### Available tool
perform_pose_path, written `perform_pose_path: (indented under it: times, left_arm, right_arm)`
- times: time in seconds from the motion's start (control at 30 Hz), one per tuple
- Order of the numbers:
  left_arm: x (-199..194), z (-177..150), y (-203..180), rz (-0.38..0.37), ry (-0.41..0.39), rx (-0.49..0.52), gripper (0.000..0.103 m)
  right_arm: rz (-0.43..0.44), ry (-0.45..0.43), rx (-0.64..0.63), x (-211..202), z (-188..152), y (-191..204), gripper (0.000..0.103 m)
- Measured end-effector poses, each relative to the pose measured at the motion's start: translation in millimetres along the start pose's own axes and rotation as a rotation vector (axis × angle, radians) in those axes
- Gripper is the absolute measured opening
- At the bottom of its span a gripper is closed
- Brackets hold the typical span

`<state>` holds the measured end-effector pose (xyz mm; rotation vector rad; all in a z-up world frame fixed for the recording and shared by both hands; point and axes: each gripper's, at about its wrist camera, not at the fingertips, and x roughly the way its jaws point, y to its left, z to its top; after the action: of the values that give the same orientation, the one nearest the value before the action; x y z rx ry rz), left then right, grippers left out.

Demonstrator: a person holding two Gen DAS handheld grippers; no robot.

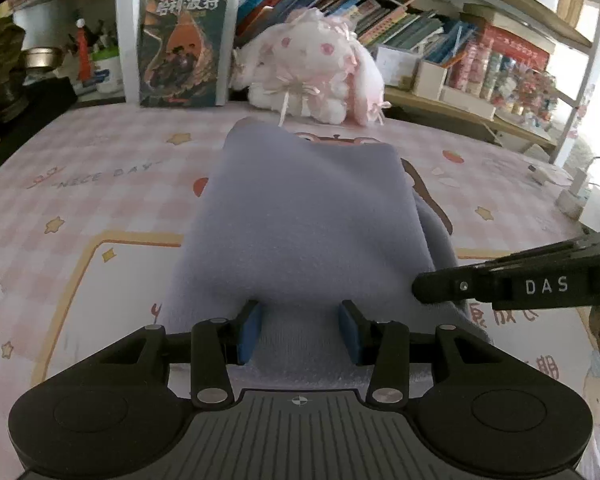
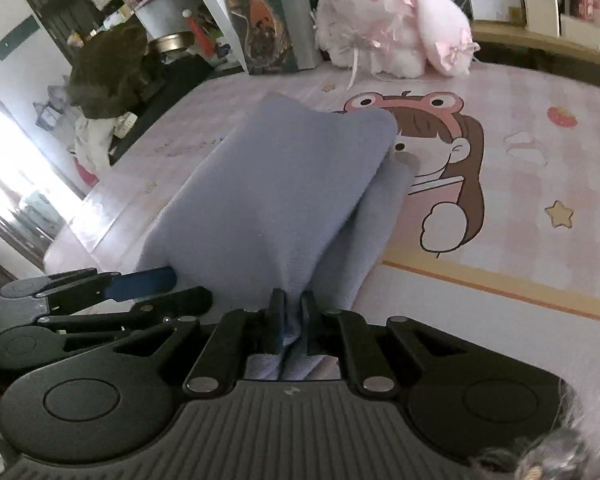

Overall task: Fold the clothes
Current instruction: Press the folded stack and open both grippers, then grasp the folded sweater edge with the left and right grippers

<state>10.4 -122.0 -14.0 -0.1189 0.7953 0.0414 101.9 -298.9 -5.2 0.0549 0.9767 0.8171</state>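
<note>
Lavender garment lay partly folded just before the plush rabbit; right gripper was clamped on its near edge, left gripper spread apart; final fold judged outstanding.

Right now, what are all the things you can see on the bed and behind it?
Folded lavender fleece cloth: one, pale purple, middle of mat.
Pink checked cartoon mat: one, pink and white, under the cloth.
Fluffy white-and-pink plush bunny: one, far edge of mat.
Dark illustrated book box: one, upright, left of bunny.
Shelf books: many, mixed colours, behind bunny.
Metal bowl: one, silver, far left.
Left tool: black, blue pads, open around the cloth's near edge.
Right tool: black, shut on cloth's corner.
</note>
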Motion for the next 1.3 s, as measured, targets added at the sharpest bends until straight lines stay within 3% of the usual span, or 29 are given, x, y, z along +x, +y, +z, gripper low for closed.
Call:
perform_pose_path:
  times: [0.07, 0.13, 0.2, 0.27, 0.33, 0.43, 0.77, 1.07, 1.3]
  left_arm:
    - [-4, 3, 0, -0.008, -0.002, 0.021, 0.043]
    - [-10, 3, 3, -0.021, -0.002, 0.042, 0.046]
    - [-15, 2, 6, -0.036, -0.001, 0.063, 0.052]
    - [-20, 1, 10, -0.052, 0.000, 0.083, 0.057]
    - [-26, 0, 14, -0.067, 0.001, 0.104, 0.063]
    - [-34, -1, 19, -0.090, 0.003, 0.135, 0.065]
    - [-46, -11, 50, -0.157, 0.015, 0.220, 0.073]
    - [-43, -16, 76, -0.190, 0.081, 0.196, 0.085]
    - [-42, -18, 83, -0.214, 0.105, 0.201, 0.087]
  right_arm:
    - [-0.033, -0.008, 0.010, -5, 1, 5, 0.012]
    - [-0.069, -0.034, 0.020, -14, -1, 11, 0.036]
    - [-0.105, -0.074, 0.025, -28, -5, 18, 0.048]
    - [-0.153, -0.103, 0.015, -37, -10, 28, 0.054]
    - [-0.210, -0.129, 0.003, -44, -18, 38, 0.067]
    - [-0.311, -0.139, 0.008, -48, -33, 51, 0.076]
    - [-0.478, -0.145, 0.129, -36, -63, 94, 0.084]
    - [-0.549, -0.093, 0.140, -19, -73, 125, 0.088]
    - [-0.579, -0.061, 0.179, -12, -75, 128, 0.089]
